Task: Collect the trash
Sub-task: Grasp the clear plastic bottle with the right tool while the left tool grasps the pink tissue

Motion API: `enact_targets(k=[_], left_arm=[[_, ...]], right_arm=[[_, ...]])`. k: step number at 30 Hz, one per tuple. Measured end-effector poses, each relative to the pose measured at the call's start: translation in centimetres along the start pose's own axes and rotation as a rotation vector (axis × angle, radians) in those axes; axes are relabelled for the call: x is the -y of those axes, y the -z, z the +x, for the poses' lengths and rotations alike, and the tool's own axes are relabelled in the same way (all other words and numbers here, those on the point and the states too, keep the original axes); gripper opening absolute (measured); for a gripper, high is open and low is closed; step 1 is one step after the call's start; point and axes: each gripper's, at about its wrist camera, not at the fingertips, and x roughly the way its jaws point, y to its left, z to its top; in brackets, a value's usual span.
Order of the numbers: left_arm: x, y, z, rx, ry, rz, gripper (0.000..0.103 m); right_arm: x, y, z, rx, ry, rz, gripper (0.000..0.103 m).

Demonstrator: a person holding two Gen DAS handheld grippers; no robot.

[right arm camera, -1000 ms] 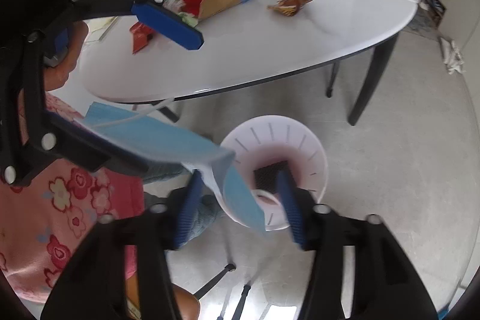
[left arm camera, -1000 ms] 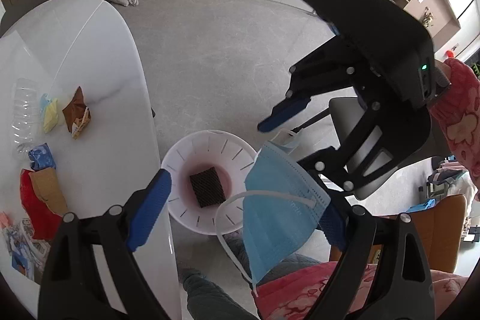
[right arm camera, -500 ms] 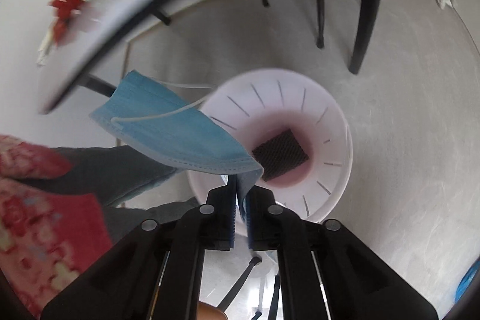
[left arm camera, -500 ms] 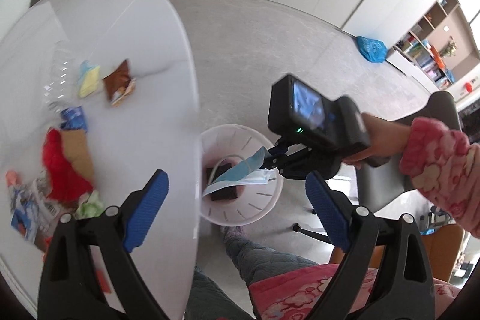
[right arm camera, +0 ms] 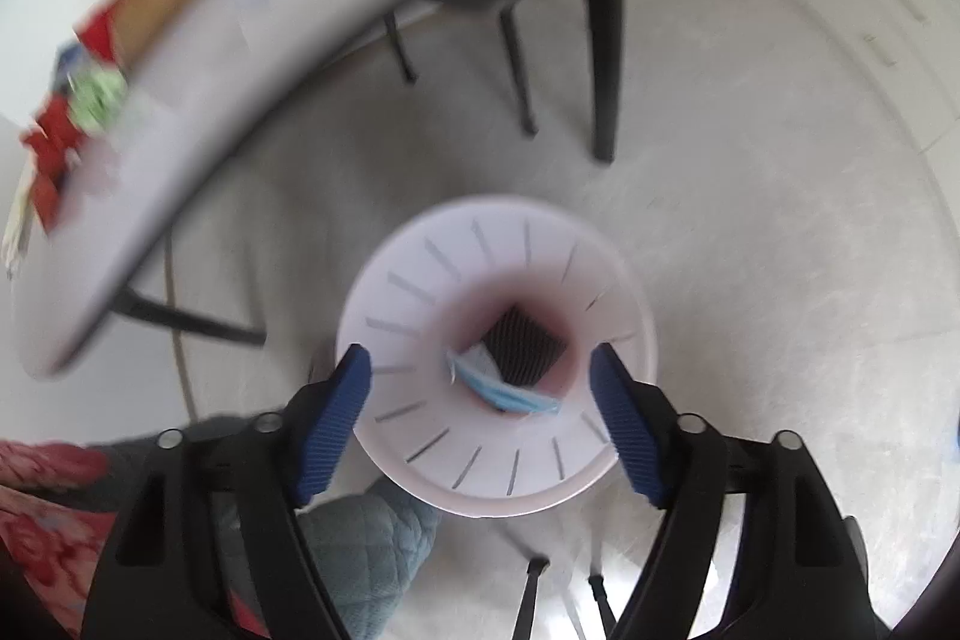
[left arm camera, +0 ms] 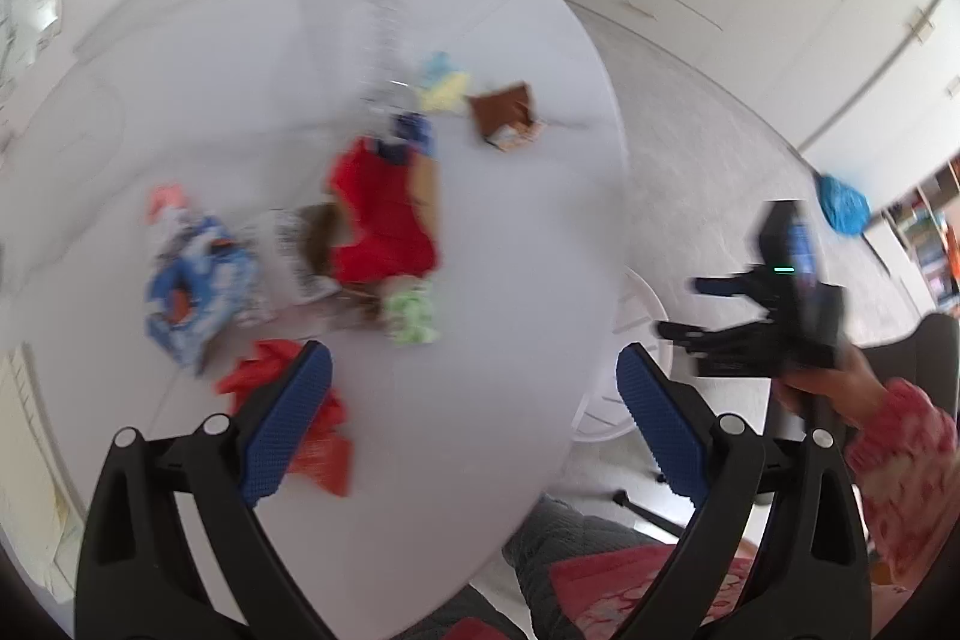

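Though the mask (right arm camera: 503,388) lies crumpled at the bottom of the bin (right arm camera: 420,268), beside a dark square pad (right arm camera: 527,347), most of the trash (left arm camera: 378,214) sits heaped on the bench (left arm camera: 480,400). The right tongs (right arm camera: 480,424) hang wide and empty above the bin. The left tongs (left arm camera: 474,424) hover wide and empty over the bench, nearest a red wrapper (left arm camera: 318,430). Both views are blurred, so aim is the risk: a hasty close could pinch two wrappers at once or slide off a thin flat one. Light scraps could also be swept off the bench edge and miss the bin on the floor below.
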Motion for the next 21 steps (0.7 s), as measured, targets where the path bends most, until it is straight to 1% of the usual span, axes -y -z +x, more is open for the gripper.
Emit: enact_targets(k=[1, 3, 5, 8, 10, 12, 13, 17, 21], left_arm=[[-0.8, 0.1, -0.6, 0.013, -0.009, -0.02, 0.092], [-2.8, 0.2, -1.6, 0.041, -0.036, -0.059, 0.092], [-4.8, 0.3, -2.4, 0.067, -0.058, -0.095, 0.093], [-7.6, 0.7, -3.0, 0.091, -0.095, -0.151, 0.093], [-10.0, 0.7, -2.9, 0.093, -0.11, -0.189, 0.093], [-12.0, 0.8, -2.7, 0.097, -0.119, -0.225, 0.093], [-12.9, 0.8, -2.5, 0.1, -0.121, -0.234, 0.093], [-15.7, 0.3, -2.2, 0.103, -0.129, -0.251, 0.093], [-18.4, -0.1, -1.2, 0.085, -0.128, -0.279, 0.093]], right_arm=[[-0.6, -0.5, -2.0, 0.042, 0.024, 0.005, 0.091], [-2.4, -1.8, -7.0, 0.149, 0.077, 0.017, 0.1], [-4.1, -2.9, -10.6, 0.228, 0.097, 0.029, 0.101], [-6.9, -5.0, -14.0, 0.302, 0.096, 0.049, 0.101], [-8.4, -6.7, -14.6, 0.328, 0.09, 0.056, 0.101], [-9.8, -8.7, -14.4, 0.347, 0.073, 0.07, 0.101], [-10.3, -9.9, -13.9, 0.343, 0.065, 0.083, 0.101], [-11.9, -15.6, -11.3, 0.328, 0.0, 0.133, 0.101], [-15.0, -20.7, -7.2, 0.291, 0.016, 0.145, 0.101]])
